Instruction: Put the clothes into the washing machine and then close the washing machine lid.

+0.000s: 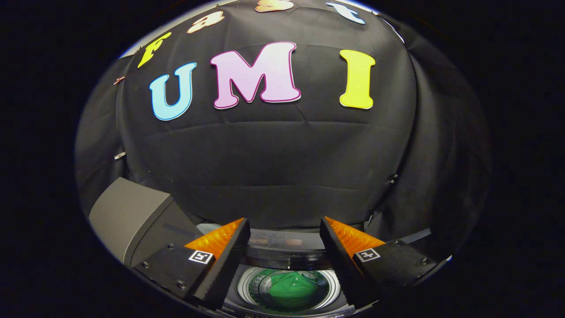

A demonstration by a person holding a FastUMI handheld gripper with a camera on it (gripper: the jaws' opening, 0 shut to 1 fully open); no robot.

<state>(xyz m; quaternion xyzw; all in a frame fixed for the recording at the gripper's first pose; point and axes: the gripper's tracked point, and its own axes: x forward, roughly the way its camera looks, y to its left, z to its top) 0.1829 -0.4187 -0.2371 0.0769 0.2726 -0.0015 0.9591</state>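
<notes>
**Green clothes in the drum, gripper held empty above the open washer**

The gripper (284, 229) hangs above the washing machine (287, 256) with its two fingers spread wide and nothing between them. One fingertip (238, 229) stands at about ten o'clock from the drum opening, the other at about two o'clock, and neither touches the machine or the fabric.

Below the gap between the fingers, at six o'clock from their tips, the round drum (289, 287) of the machine lies open. Inside it sits a bundle of green clothes (291, 289), bunched and folded over on itself and ringed by the pale metal wall of the drum. The cloth lies wholly within the rim; no part of it hangs over the edge.

Just beyond the drum, at twelve o'clock from it and between the fingertips, runs the machine's back panel (282, 243), a light strip with small marks that are too small to make out.

At about nine o'clock from the fingers a grey, flat-faced slab (132, 216) stands tilted up and away from the opening. It looks like the washing machine lid raised on its hinge, though where it joins the body is hidden behind the near finger, so I cannot be sure.

Behind everything, at twelve o'clock, the booth's black cloth wall (273, 168) hangs in soft creases.
</notes>
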